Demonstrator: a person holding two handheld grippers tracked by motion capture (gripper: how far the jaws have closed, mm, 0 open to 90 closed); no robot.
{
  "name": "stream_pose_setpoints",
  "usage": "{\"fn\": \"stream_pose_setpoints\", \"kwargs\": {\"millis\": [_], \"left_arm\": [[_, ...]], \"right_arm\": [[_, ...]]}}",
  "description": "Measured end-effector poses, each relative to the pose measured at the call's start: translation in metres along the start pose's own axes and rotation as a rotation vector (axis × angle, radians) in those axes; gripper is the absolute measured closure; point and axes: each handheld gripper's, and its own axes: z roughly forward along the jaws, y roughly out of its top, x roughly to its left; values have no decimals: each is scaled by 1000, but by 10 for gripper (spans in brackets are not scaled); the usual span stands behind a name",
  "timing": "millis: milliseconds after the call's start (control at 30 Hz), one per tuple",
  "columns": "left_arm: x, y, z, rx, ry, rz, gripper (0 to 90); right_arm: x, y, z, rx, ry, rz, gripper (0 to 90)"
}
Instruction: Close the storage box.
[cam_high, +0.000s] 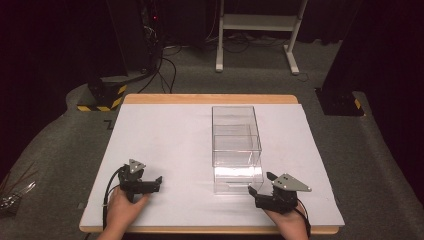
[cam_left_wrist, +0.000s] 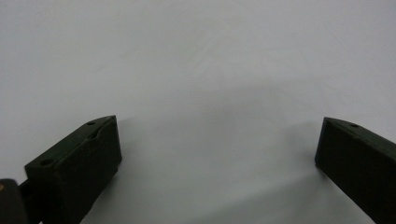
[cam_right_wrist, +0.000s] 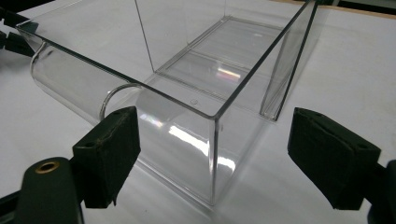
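A clear plastic box (cam_high: 235, 135) stands on the white sheet (cam_high: 165, 140), right of the table's middle. A lower clear open-top part (cam_high: 238, 178) with a rounded front sticks out toward me. My right gripper (cam_high: 261, 183) is just right of that near end, held in a hand and open. In the right gripper view the near corner of the clear box (cam_right_wrist: 196, 60) lies ahead between the spread jaws of the right gripper (cam_right_wrist: 212, 114), untouched. My left gripper (cam_high: 159, 184) rests at the near left, pointing right. Its jaws stand wide open over bare sheet, with nothing held by the left gripper (cam_left_wrist: 215, 123).
The wooden table edge (cam_high: 210, 98) borders the sheet at the back. On the carpet behind stand a white frame (cam_high: 257, 22), black stands with yellow-black striped bases (cam_high: 102, 95), and cables (cam_high: 167, 70). Some metal items (cam_high: 12, 192) lie on the floor at the left.
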Motion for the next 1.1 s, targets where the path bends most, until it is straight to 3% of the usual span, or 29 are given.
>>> {"fn": "stream_pose_setpoints", "kwargs": {"millis": [1100], "left_arm": [[0, 0, 0, -2, 1, 0, 6]], "right_arm": [[-14, 13, 22, 16, -31, 20, 177]]}}
